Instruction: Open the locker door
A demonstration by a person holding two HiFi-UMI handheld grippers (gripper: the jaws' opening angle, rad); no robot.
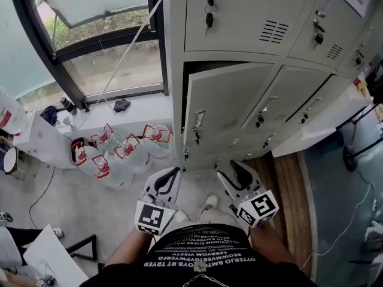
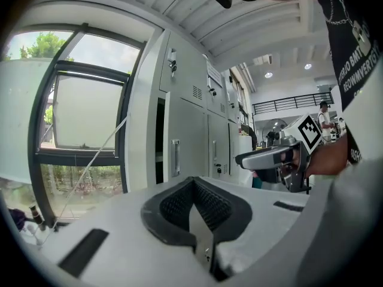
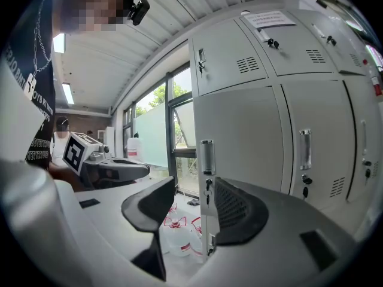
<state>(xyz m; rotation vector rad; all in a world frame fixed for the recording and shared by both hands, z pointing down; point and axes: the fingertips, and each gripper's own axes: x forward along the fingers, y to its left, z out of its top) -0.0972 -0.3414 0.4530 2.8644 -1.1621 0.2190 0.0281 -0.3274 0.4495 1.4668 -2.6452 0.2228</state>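
The grey locker door in the middle row, leftmost column, stands ajar, with a dark gap along its top and hinge side. Its chrome handle has keys hanging below. Both grippers hang in front of the lockers, short of the door and touching nothing. My left gripper has its pads together and holds nothing. My right gripper is open and empty. In the right gripper view the door's handle shows in the gap of my right gripper. In the left gripper view the ajar door lies beyond my left gripper.
Several large water bottles with red handles lie on the floor left of the lockers, below the window. Closed locker doors continue to the right. Keys hang from the upper locker. A wooden strip runs along the floor.
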